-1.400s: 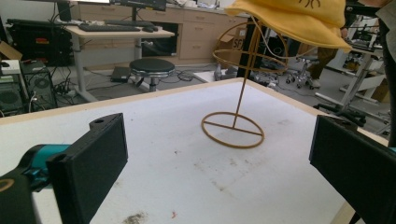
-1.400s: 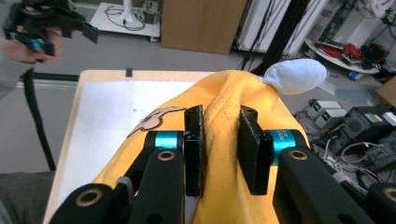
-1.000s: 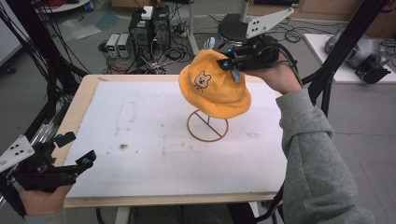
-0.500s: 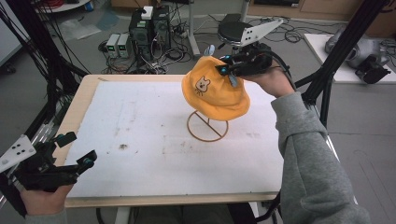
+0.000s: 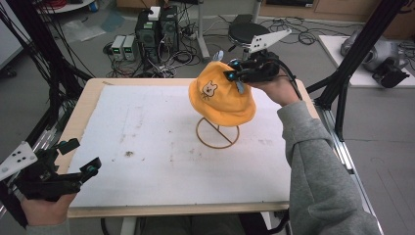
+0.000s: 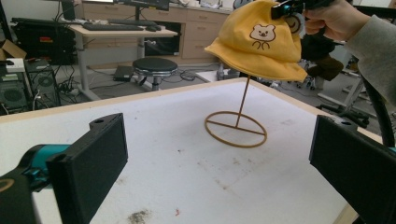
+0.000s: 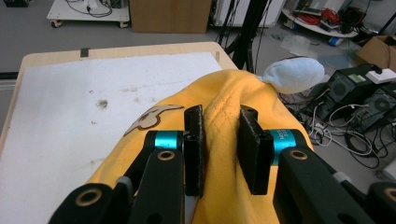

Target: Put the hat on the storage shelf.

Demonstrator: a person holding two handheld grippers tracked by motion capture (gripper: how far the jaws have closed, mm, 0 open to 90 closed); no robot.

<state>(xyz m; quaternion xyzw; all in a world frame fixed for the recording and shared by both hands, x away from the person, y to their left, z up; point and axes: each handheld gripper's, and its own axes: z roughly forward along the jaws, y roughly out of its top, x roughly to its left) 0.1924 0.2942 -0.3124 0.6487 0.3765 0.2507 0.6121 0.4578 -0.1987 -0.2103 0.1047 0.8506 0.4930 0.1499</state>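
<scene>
- Cables, computer towers and a black stool (image 5: 247,33) crowd the floor beyond your wooden table (image 5: 88,98), whose top carries a scuffed white board (image 5: 161,147).
- Your right gripper (image 5: 238,74) pinches a fold of the yellow bucket hat (image 5: 218,100) at its crown; in the right gripper view the jaws stand a little apart with bunched fabric squeezed between them.
- That hat, with its bear-face patch, sits over the thin wire hat stand (image 5: 217,133), above the stand's ring base.
- Since a second ago, the hat has turned and dropped slightly: the bear face has swung further toward your left and the brim hangs more level. It looks like you are settling it onto the stand, though the seating is hidden under the brim.
- Your left gripper (image 5: 80,159) hangs well away from the stand at the table's near left corner, jaws spread wide on nothing.
</scene>
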